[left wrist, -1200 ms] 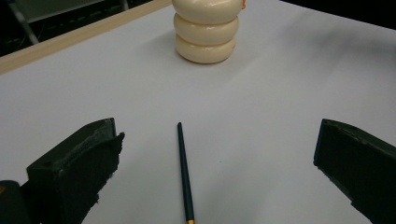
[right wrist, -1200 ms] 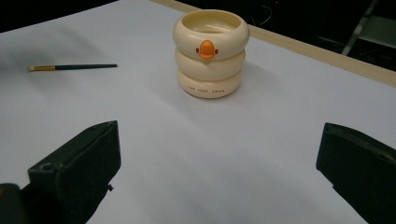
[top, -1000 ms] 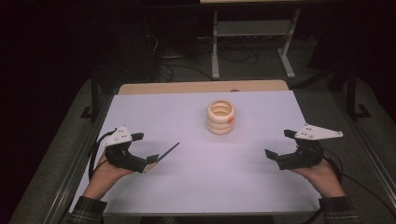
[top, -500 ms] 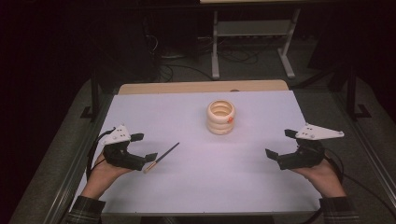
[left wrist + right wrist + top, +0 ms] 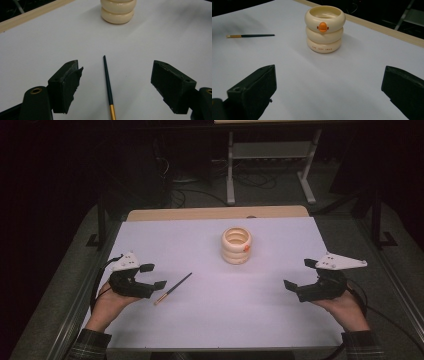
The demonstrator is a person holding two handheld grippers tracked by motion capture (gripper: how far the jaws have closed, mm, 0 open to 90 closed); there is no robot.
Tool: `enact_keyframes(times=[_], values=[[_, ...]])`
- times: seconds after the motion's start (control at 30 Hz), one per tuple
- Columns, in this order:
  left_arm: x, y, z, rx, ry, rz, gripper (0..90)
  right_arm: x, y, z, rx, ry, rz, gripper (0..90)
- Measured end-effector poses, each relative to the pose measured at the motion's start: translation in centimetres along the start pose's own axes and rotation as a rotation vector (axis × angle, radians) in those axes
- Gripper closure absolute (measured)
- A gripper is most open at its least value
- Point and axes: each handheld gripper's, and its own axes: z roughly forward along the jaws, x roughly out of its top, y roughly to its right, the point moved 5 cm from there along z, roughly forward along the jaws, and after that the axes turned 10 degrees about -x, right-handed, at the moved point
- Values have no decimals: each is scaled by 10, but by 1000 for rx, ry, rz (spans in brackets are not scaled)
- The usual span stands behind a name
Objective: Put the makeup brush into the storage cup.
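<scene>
A thin brush [image 5: 172, 288] with a dark handle and a gold ferrule lies flat on the white table [image 5: 210, 320], left of the middle. My left gripper [image 5: 156, 276] rests at the brush's near end. In the left gripper view the brush [image 5: 108, 82] lies between the jaws of my left gripper [image 5: 117, 73], which have just been closing; the pads stand clear of it. A cream ringed cup [image 5: 236, 245] with an orange duck bill stands upright at the table's middle back. My right gripper [image 5: 299, 273] sits open at the right, facing the cup [image 5: 324, 28], with nothing between its jaws.
A wooden strip [image 5: 215, 213] runs along the table's far edge. A metal stand [image 5: 270, 155] is on the dark floor beyond it. Both of the person's hands rest near the front edge, with bare white surface between them.
The left gripper's jaws have drawn a little closer together around the near end of the brush. Both hands, the brush and the cup stay where they were.
</scene>
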Motion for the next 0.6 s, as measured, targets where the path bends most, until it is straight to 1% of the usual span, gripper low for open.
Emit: enact_keyframes(times=[0.23,0.33,0.43,0.57,0.6], values=[[1,-3,1,4,0,-4,221,0,0,0,-2,-1,0,0],[5,-5,3,2,12,-8,221,0,0,-1,-2,0,1,0],[10,-6,7,-3,20,0,217,0,0,-1,-3,1,2,0],[14,-7,11,-5,29,0,211,1,0,-1,-3,2,2,0],[18,-8,13,-7,38,-1,211,1,0,-1,-2,1,2,0]])
